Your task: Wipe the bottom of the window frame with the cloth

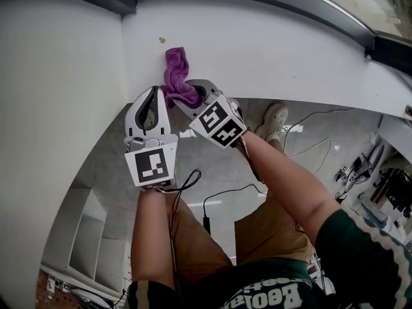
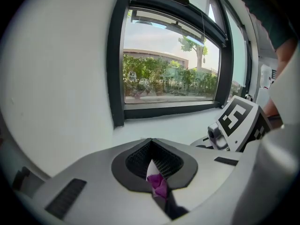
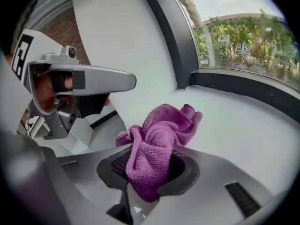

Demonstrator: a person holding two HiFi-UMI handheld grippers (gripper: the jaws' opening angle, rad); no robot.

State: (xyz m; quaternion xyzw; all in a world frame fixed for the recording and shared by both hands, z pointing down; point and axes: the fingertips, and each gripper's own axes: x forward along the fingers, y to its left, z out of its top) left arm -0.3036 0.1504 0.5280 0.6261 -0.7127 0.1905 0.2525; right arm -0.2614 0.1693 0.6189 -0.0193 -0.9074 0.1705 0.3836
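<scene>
The purple cloth (image 1: 175, 74) lies bunched on the white sill (image 1: 277, 47) near its left end. My right gripper (image 1: 192, 94) is shut on the cloth's near part; in the right gripper view the cloth (image 3: 159, 142) bulges out between the jaws of that gripper (image 3: 147, 170) onto the sill (image 3: 248, 125). My left gripper (image 1: 156, 93) sits just left of the cloth, jaws together, its side against the fabric. A sliver of purple cloth (image 2: 158, 185) shows through the slit of the left gripper (image 2: 151, 146). The dark bottom rail of the window frame (image 2: 168, 110) (image 3: 243, 86) runs beyond.
A white side wall (image 1: 58, 76) closes the sill's left end, where the frame's dark upright (image 2: 116, 64) stands. A small crumb (image 1: 161, 40) lies on the sill past the cloth. Below are a shoe (image 1: 274, 118), floor cables (image 1: 309, 150) and shelving (image 1: 90, 243).
</scene>
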